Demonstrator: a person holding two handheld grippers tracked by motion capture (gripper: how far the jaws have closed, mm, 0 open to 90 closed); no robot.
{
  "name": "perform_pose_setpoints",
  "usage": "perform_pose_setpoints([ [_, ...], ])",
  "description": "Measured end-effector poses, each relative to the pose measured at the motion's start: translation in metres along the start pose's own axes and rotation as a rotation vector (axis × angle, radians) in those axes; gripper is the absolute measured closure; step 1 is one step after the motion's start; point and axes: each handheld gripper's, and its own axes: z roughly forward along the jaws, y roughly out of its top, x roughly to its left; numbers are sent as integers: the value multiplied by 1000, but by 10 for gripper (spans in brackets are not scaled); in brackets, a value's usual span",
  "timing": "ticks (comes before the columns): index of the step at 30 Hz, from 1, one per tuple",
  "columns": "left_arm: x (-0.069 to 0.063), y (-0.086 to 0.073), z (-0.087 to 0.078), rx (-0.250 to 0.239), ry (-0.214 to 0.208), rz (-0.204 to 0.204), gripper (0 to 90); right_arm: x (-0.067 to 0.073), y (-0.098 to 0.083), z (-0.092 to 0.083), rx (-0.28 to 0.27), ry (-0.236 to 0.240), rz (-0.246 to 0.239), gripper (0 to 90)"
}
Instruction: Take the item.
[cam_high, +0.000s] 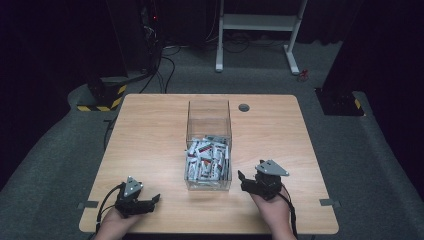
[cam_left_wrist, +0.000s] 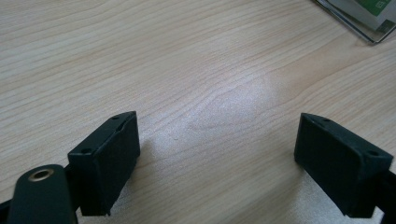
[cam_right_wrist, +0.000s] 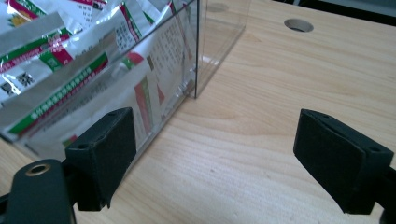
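A tall clear plastic rectangular box (cam_high: 209, 145) is standing near the middle of the light wooden table (cam_high: 150, 135), its near half piled with silver foil sachets printed in red and green (cam_high: 206, 161). The left gripper (cam_high: 150, 201) is resting in the person's left hand (cam_high: 114, 225) at the near left of the table, well apart from the box, and its jaws are standing wide apart over bare wood with nothing between them. The right gripper (cam_high: 242, 179) is sitting in the person's right hand (cam_high: 272, 212) just beside the box's near right corner, jaws also spread wide and gripping nothing. A small round grommet hole (cam_high: 244, 107) is showing at the table's far edge.
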Motion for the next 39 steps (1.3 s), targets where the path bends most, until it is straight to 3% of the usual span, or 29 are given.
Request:
perform_pose_setpoints([
  [19,0,0,0,1,0,14,145,-9,25,-6,-66,-1,39,141],
  [33,1,0,0,2,1,15,145,-8,39,-14,-86,10,19,146],
  [39,0,0,0,2,-1,14,146,-3,42,-18,-105,38,6,147],
])
